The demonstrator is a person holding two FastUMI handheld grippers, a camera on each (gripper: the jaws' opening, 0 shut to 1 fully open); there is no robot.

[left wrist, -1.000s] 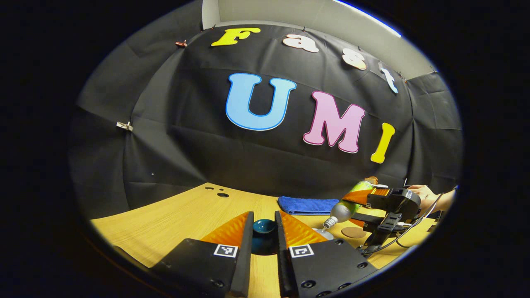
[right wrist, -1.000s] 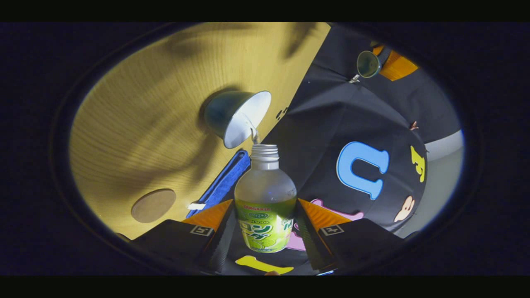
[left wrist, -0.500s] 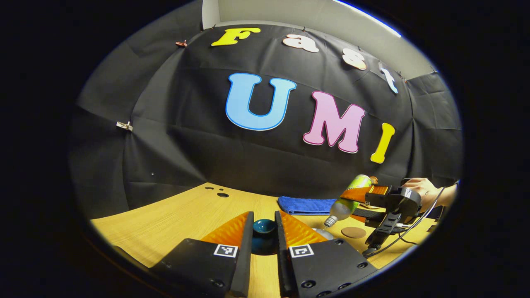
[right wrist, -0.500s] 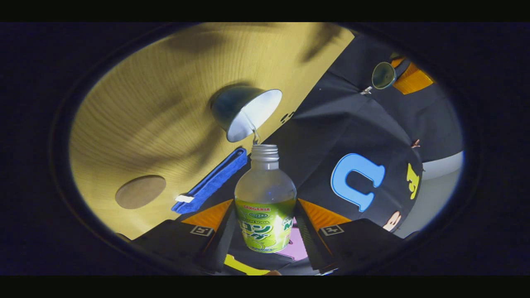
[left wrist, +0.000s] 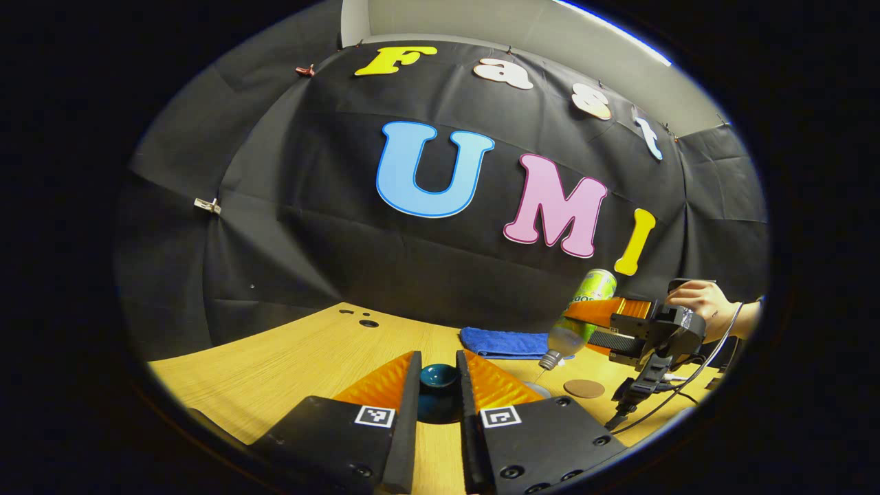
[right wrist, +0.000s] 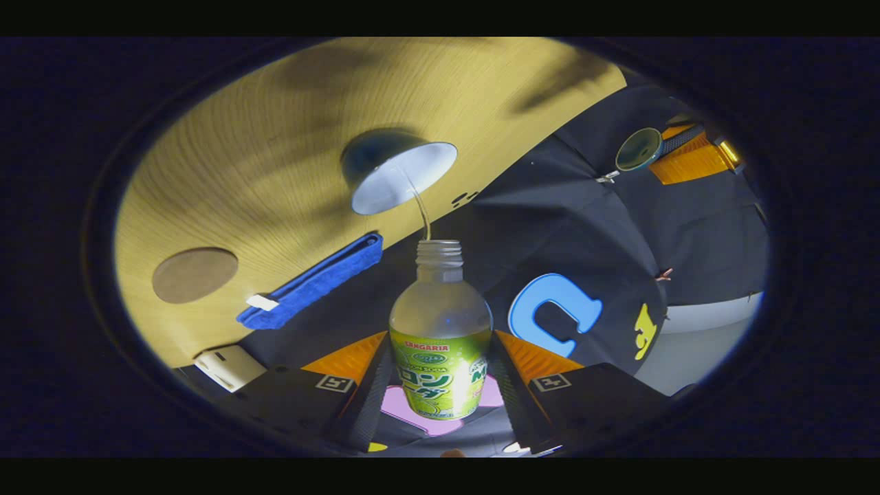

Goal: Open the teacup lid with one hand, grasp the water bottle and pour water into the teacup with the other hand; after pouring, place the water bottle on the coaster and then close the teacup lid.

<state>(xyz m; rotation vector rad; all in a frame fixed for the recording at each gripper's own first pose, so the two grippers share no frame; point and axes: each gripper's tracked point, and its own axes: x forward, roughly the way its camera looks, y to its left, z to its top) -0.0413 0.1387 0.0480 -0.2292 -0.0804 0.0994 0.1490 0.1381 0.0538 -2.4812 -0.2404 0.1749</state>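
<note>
In the left gripper view my left gripper is shut on the dark teal teacup lid, held just above the wooden table. To its right, my right gripper holds the green-labelled water bottle tilted mouth-down. In the right gripper view my right gripper is shut on the bottle. A thin stream of water runs from the bottle's mouth into the open teacup, which has a white inside. The round brown coaster lies bare on the table.
A folded blue cloth lies between the coaster and the teacup, by the booth's wall. A small white box sits at the table's edge. A hand holds the right gripper. Two holes mark the far left of the table.
The bottle has risen and tipped steeper, so the stream into the teacup is longer. The right gripper view has rolled further. My left gripper keeps the lid still.
</note>
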